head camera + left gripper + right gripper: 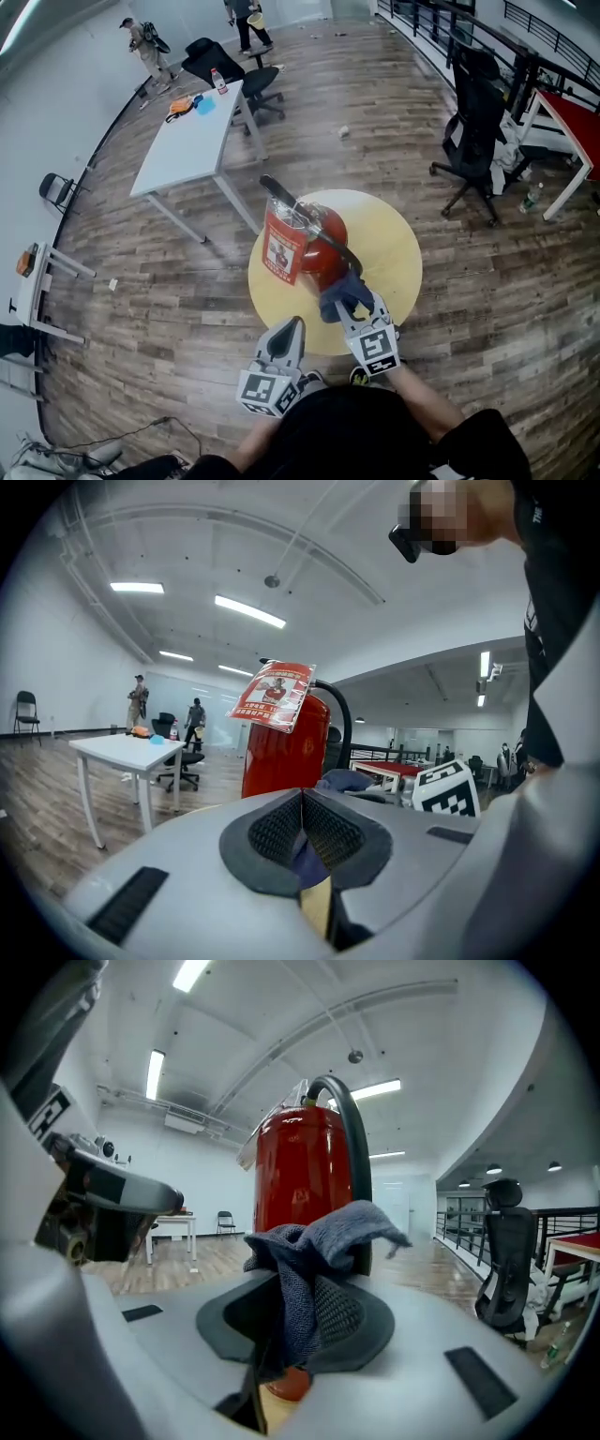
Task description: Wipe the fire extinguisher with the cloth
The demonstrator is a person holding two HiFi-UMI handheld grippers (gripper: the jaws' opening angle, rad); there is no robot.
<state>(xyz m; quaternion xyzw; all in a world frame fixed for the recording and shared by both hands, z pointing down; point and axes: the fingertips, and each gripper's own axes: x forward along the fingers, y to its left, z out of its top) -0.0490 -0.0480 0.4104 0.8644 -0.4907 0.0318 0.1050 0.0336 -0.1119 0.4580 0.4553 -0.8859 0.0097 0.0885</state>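
Head view: the fire extinguisher [314,246] stands upright on the round yellow counter [394,239], a little left of its middle. The print on its hanging tag [281,248] is too small for me to read. The cloth [342,292] covers its near lower side; whether the two touch I cannot tell. In the right gripper view, the right gripper [300,1307] has its fingers [342,1312] clamped on the bunched cloth. The left gripper [292,328] hovers at the counter's near edge, fingers [277,832] pressed together on nothing. The counter's right half is bare. A white table [192,131] and a black chair [473,122] stand well apart.
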